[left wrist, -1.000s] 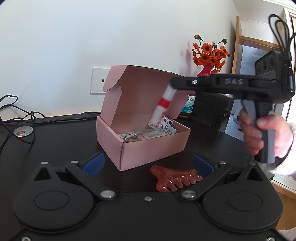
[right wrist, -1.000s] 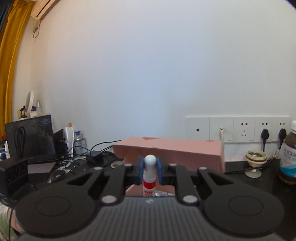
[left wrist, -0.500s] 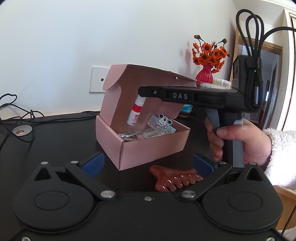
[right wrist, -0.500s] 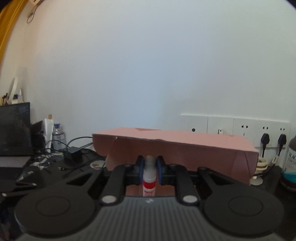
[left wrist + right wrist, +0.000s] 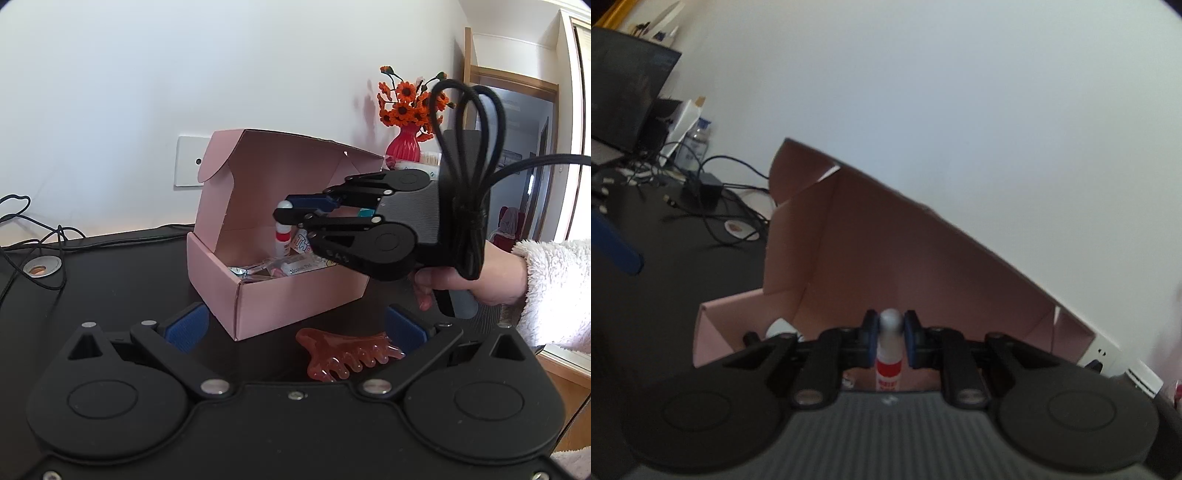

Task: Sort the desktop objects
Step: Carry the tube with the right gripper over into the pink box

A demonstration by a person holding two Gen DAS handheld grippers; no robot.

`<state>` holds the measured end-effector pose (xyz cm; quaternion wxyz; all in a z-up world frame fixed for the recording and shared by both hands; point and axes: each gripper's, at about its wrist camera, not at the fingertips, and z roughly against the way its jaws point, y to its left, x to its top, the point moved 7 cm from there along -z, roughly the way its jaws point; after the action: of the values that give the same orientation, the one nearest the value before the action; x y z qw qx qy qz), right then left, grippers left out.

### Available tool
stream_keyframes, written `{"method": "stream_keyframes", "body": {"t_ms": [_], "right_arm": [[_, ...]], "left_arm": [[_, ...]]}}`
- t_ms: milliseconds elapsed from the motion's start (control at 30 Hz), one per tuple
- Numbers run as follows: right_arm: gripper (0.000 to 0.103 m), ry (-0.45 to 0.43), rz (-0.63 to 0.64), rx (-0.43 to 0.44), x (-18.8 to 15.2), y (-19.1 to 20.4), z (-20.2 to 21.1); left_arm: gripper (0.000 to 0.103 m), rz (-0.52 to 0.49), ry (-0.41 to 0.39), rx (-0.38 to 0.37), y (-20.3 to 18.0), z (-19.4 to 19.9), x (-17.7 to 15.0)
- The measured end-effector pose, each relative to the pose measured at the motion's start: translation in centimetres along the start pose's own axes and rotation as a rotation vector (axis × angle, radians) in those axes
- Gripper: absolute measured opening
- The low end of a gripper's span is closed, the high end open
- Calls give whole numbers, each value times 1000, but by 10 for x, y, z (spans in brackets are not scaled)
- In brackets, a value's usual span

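Right gripper (image 5: 889,341) clamped on white-and-red tube (image 5: 888,365) above pink box (image 5: 280,295), left gripper (image 5: 293,325) spread wide, orange comb (image 5: 347,356) between its jaws

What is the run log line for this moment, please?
right claw: shut on white-red tube | over pink box | left claw: open | comb: on table

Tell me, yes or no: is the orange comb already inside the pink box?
No. The orange comb lies on the dark desk in front of the pink box, outside its walls.
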<state>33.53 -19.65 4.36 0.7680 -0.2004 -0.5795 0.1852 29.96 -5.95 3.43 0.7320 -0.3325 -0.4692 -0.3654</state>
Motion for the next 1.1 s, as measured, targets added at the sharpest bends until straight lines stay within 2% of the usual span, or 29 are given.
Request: {"method": "stream_keyframes", "body": {"t_ms": [467, 633, 833, 1100], "right_arm": [[16, 91, 85, 99, 1, 14, -14], [16, 98, 121, 135, 3, 15, -10], [17, 139, 84, 239, 1, 14, -12], [18, 158, 36, 327, 1, 14, -18]], "left_arm": [[103, -14, 2, -2, -2, -1, -1], [103, -12, 3, -2, -2, -2, -1], [103, -15, 1, 0, -2, -2, -1], [103, -9, 5, -5, -1, -3, -1]]}}
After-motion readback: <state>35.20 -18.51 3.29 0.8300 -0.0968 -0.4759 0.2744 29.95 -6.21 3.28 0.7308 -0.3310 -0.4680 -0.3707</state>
